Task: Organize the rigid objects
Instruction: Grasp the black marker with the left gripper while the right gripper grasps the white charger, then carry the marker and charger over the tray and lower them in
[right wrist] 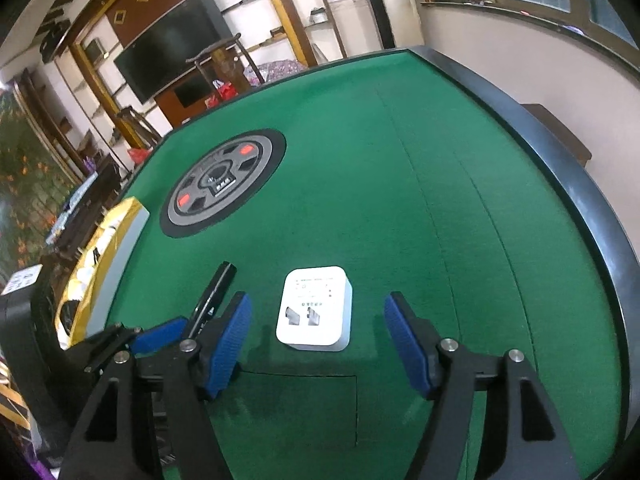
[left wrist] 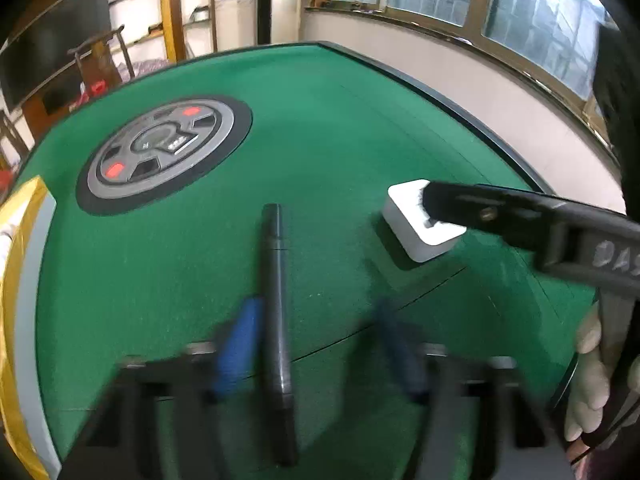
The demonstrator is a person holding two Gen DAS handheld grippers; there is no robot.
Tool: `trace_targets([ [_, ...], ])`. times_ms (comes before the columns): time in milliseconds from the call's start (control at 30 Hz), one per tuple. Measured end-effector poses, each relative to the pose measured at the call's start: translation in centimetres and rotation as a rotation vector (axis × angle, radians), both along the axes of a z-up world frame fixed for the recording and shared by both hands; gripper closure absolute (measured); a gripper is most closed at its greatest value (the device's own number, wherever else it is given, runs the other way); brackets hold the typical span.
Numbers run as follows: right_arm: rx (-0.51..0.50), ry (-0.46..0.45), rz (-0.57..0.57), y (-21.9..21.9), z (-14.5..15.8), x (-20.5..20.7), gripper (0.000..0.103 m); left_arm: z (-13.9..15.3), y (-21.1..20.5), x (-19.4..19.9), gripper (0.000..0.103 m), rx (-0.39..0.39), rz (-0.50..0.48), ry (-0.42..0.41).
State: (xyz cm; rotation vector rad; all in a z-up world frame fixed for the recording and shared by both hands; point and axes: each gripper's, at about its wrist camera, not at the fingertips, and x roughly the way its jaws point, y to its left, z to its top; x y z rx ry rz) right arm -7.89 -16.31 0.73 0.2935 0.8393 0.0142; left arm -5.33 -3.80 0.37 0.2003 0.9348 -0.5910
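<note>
A black marker pen (left wrist: 276, 320) lies on the green table between the blurred blue pads of my left gripper (left wrist: 320, 344), which is open around it. It also shows in the right wrist view (right wrist: 212, 300), partly behind my right gripper's left finger. A white plug adapter (right wrist: 316, 314) lies prong side up just ahead of my right gripper (right wrist: 320, 340), which is open and empty. In the left wrist view the adapter (left wrist: 416, 236) is partly covered by the right gripper's black arm (left wrist: 520, 220).
The green felt table (right wrist: 400, 160) has a round dark control hub (right wrist: 224, 180) in its middle and a raised black rim (right wrist: 560, 152). A yellow and grey box (right wrist: 104, 264) sits at the left edge. A gloved hand (left wrist: 592, 376) holds the right gripper.
</note>
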Motion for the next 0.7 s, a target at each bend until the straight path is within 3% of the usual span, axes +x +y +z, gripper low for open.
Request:
trace_targets([
  [33, -0.014, 0.004, 0.006, 0.3, -0.1, 0.2, 0.035, 0.0, 0.1, 0.0, 0.089, 0.005, -0.013, 0.0],
  [233, -0.094, 0.042, 0.035, 2.3, -1.1, 1.4, 0.035, 0.6, 3.4, 0.1, 0.089, -0.068, 0.022, 0.046],
  [433, -0.171, 0.071, 0.036, 3.5, -1.7, 2.0, 0.036, 3.4, 7.0, -1.5, 0.089, -0.19, 0.056, 0.035],
  [533, -0.22, 0.089, 0.03, 3.7, -1.9, 2.2, 0.062, 4.9, 9.7, -1.9, 0.089, -0.249, 0.08, 0.023],
  [700, -0.179, 0.107, 0.043, 3.5, -1.3, 1.7, 0.064, 6.5, 15.5, -2.5, 0.089, -0.318, 0.167, -0.001],
])
